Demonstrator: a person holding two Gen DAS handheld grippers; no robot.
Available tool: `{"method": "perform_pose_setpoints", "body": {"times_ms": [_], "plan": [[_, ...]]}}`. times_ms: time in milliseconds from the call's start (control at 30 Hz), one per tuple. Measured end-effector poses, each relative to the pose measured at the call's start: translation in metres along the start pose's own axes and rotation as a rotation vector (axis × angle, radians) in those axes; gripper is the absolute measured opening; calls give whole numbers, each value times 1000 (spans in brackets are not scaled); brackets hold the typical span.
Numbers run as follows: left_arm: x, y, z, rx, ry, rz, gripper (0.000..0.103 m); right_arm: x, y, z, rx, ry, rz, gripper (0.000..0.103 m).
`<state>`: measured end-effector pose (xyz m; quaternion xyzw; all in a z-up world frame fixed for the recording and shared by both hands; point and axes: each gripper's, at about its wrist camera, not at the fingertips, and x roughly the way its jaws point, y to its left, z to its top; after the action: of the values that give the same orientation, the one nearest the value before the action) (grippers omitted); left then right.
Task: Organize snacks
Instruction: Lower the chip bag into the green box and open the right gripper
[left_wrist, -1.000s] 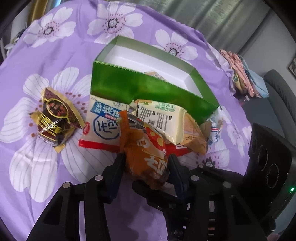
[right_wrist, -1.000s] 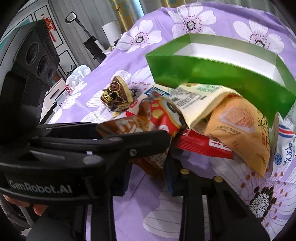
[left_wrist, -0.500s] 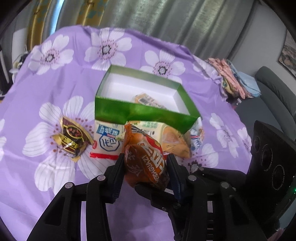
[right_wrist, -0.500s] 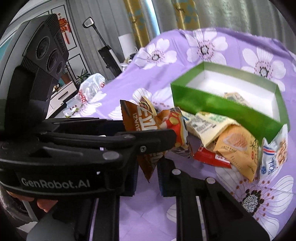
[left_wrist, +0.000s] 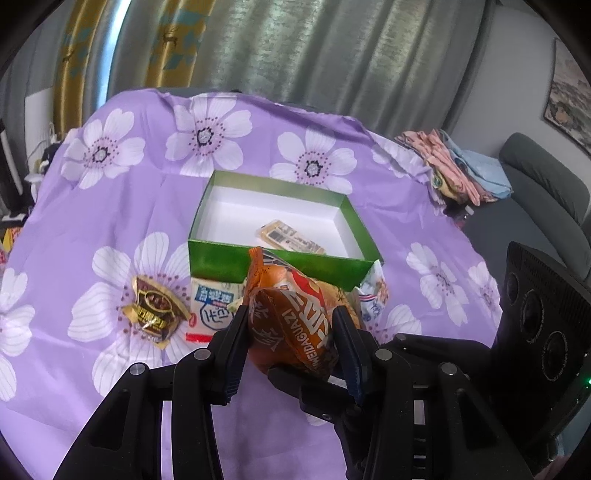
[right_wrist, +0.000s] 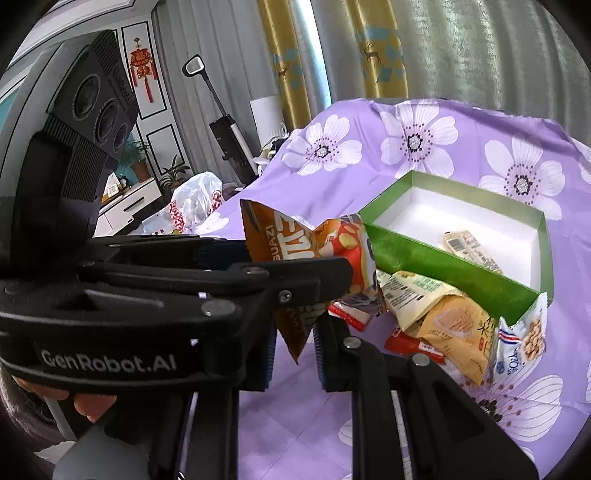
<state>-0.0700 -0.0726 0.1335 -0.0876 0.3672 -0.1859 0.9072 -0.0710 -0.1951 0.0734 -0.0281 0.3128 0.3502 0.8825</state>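
My left gripper is shut on an orange snack bag and holds it in the air, near and just short of the green box. The bag also shows in the right wrist view. The box has a white inside and one beige packet in it. Loose snacks lie against the box's near wall: a dark brown and gold bag, a white and blue packet, a tan packet. My right gripper is open, its fingers on either side of the orange bag's lower corner, not pressing it.
The table wears a purple cloth with white flowers. Folded clothes and a grey sofa are at the right. A white plastic bag lies beyond the table's left edge.
My left gripper has lifted the orange bag up and back from the snack pile. The right gripper has risen alongside it. The box now looks farther and lower.
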Motion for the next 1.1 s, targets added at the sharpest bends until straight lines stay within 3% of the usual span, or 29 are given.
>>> {"method": "perform_pose_setpoints", "body": {"times_ms": [333, 633, 967, 1067, 1100], "plan": [[18, -23, 47, 73, -27, -3, 45, -2, -30, 30, -15, -48, -47, 19], [63, -23, 103, 96, -11, -25, 45, 9, -78, 75, 3, -75, -90, 19], [132, 11, 101, 19, 91, -11, 45, 67, -122, 74, 40, 41, -93, 19], [148, 23, 97, -49, 118, -17, 45, 83, -130, 70, 64, 72, -90, 23], [152, 25, 97, -61, 126, -13, 45, 88, -132, 68, 75, 80, -89, 28]]}}
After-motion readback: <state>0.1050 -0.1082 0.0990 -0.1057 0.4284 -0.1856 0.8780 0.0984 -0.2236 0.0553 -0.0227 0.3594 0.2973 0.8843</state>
